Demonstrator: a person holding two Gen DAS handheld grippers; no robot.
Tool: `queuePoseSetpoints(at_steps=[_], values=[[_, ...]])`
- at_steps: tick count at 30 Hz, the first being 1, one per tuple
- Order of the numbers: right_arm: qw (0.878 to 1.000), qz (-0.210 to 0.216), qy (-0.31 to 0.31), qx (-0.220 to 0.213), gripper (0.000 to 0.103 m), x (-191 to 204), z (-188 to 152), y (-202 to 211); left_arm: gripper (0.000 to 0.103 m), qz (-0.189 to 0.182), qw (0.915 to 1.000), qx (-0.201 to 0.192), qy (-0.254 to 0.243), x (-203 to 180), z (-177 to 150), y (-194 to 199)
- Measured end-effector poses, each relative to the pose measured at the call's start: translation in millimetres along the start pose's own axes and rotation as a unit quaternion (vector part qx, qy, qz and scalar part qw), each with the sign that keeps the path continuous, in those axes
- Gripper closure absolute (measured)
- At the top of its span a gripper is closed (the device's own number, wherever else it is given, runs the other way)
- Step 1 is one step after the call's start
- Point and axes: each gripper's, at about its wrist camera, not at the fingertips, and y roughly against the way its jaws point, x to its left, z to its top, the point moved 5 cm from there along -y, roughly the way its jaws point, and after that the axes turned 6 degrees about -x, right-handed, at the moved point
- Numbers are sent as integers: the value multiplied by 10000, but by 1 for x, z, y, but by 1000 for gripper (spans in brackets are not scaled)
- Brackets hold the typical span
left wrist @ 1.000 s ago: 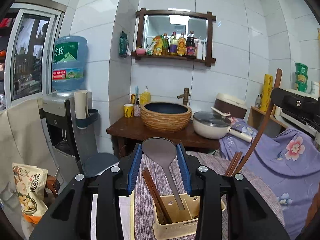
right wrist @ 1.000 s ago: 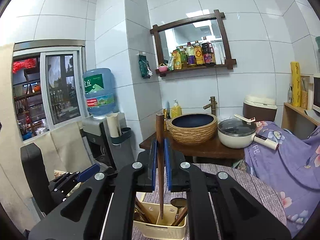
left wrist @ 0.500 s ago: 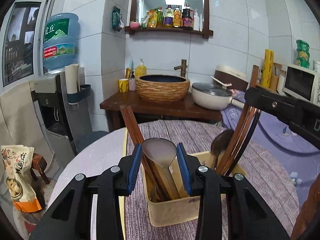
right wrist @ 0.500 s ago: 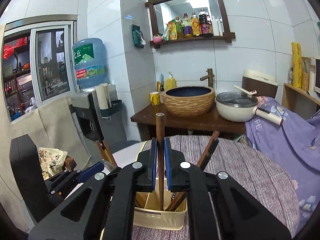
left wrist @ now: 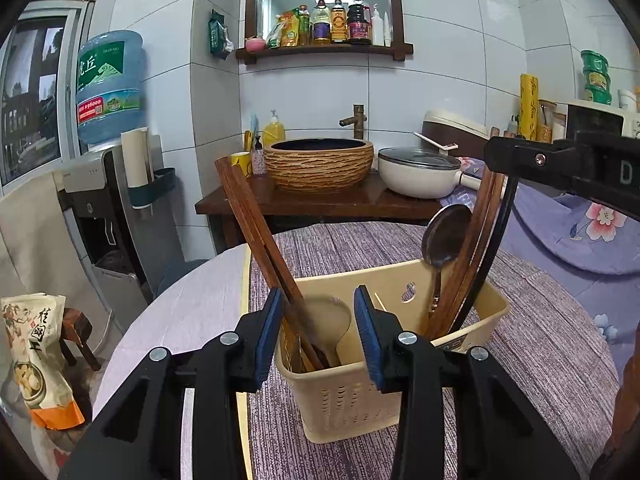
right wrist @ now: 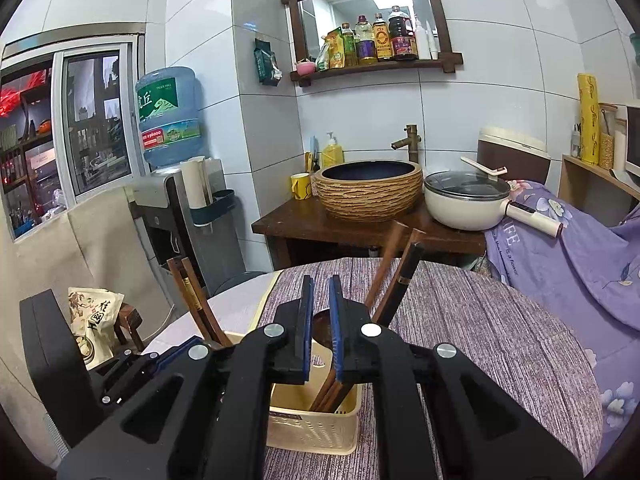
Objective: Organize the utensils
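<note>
Standing over the cream utensil caddy (left wrist: 360, 396) on the striped table mat (left wrist: 540, 344), both grippers hang low at its rim, one per compartment. The left gripper (left wrist: 316, 320) has its blue pads closed against the bowl of a pale serving spoon (left wrist: 328, 316), whose handle already reaches down inside the near-left compartment beside a leaning pair of wooden chopsticks (left wrist: 256, 236); gripping the wide end looks like a way to steer the handle in first. The right gripper (right wrist: 319, 328) has its jaws pinched nearly together on something dark that drops into the caddy, probably a chopstick, though the pads hide most of it. More chopsticks and a metal spoon (left wrist: 444, 236) lean in the far compartment, tilted outward against its wall. Both pieces seem seated, so letting go is likely all that remains.
</note>
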Motion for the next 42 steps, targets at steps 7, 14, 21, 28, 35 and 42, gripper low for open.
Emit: queuePoseSetpoints(at_steps=[7, 14, 21, 28, 35, 42], values=[[9989, -63, 86, -460, 54, -2, 11, 26, 47, -44, 9999, -143, 85, 5, 4, 17], [9941, -124, 435, -987, 17, -1, 9, 84, 8, 91, 9980, -574, 262, 22, -7, 68], [9905, 94, 603, -1234, 6, 5, -46, 148, 6, 33, 9949, -986, 201, 32, -47, 133], [9942, 95, 474, -957, 6, 12, -125, 189, 6, 75, 9946, -1002, 246, 23, -86, 175], [9936, -5, 728, -864, 6, 12, -168, 226, 6, 77, 9968, -727, 331, 11, -118, 203], [9953, 103, 605, -756, 6, 3, -190, 248, 6, 93, 9959, -847, 314, 10, -126, 219]])
